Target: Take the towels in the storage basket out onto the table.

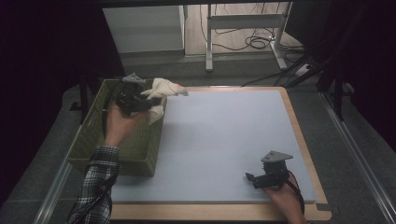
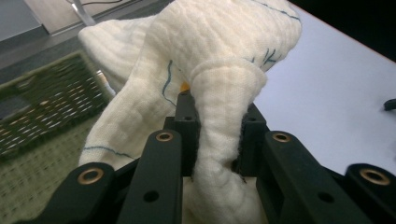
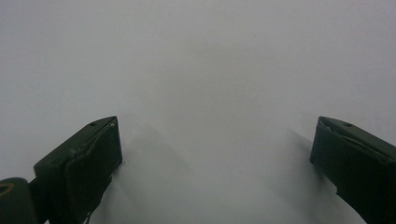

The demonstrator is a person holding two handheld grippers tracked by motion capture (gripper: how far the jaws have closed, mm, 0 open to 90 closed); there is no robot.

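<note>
A crumpled white cloth (image 1: 161, 89) with thin blue lines hangs above the right rim of the green woven basket (image 1: 88, 140), partly over the pale mat's left edge. My left gripper (image 1: 150, 103) is shut on a fold of the white cloth (image 2: 219, 121), and the cloth bunches up over and beyond the black jaws. My right gripper (image 1: 249, 177) rests low on the pale mat (image 1: 224, 135) near its front right corner. Its jaws (image 3: 215, 154) stand wide apart with bare mat between them.
The basket stands along the mat's left edge, with its inside (image 2: 42, 107) showing below the cloth. The mat lies on a wooden board (image 1: 299, 140). Behind the table are metal legs and cables (image 1: 252, 42) on the floor.
</note>
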